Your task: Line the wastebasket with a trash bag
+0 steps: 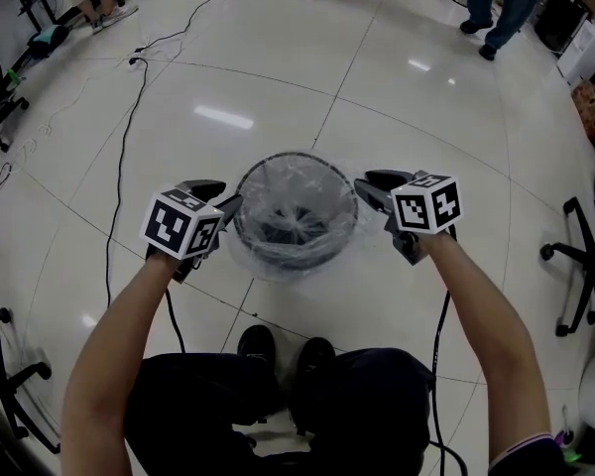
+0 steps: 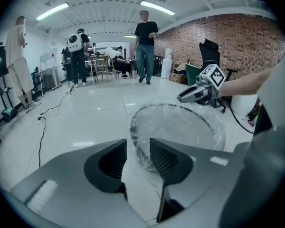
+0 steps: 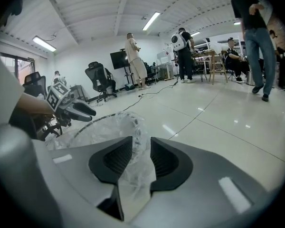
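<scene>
Wastebasket [image 1: 296, 258]: round and dark, standing on the pale tiled floor [image 1: 426, 147] at the centre of the head view, just beyond the person's shoes [image 1: 258, 343].
Axis: long axis runs straight up and down; the open mouth points at the ceiling, so the head view looks down into it.
Trash bag [image 1: 297, 188]: clear film that lines the inside. Its edge is turned out over the rim and hangs crinkled down the outer wall, fullest at 6 o'clock.
Left gripper [image 1: 228, 198]: at 9 o'clock of the rim, tips pointing in toward the basket and tilted down. Its jaws stand spread. The bag-covered rim shows through the gap, and neither pad presses on it.
Right gripper [image 1: 365, 191]: at 3 o'clock of the rim, facing the left one across the mouth. Its jaws are also spread. A crumpled fold of the bag film lies loose between them, not pinched.
Cable [image 1: 119, 167]: a thin black line that runs across the floor from 10 o'clock, well apart from the basket.
Office chair [image 1: 575, 266]: at 3 o'clock, near the frame's edge.
</scene>
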Motion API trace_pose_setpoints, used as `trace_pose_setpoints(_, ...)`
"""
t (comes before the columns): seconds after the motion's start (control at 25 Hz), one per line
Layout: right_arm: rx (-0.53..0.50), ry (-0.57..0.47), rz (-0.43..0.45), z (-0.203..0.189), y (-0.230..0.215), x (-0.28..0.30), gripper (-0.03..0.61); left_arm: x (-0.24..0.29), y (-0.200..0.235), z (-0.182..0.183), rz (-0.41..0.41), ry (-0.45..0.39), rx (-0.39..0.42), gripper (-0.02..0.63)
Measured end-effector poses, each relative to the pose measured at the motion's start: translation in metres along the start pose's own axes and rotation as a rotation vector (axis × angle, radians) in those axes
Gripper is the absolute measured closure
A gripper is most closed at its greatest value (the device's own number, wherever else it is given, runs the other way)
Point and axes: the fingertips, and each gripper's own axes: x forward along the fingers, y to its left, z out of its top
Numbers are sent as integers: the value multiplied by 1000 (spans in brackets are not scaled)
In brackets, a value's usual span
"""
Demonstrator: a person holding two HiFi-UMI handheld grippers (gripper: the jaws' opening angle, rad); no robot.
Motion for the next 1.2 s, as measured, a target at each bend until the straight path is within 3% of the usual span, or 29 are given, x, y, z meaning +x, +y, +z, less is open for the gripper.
trace_pose_setpoints(0.32,21,-77,-5,8,17,-31,439,-16,-15,1,-31,-6,35,456)
trace_pose_setpoints(0.72,34,-94,25,-34,62,-70,439,-36,-63,8,-96,-26,163,456)
trace_pose_setpoints(1.2,35,-55,11,-80,93,-50,423,-33,-121,-8,-169,-70,158,456)
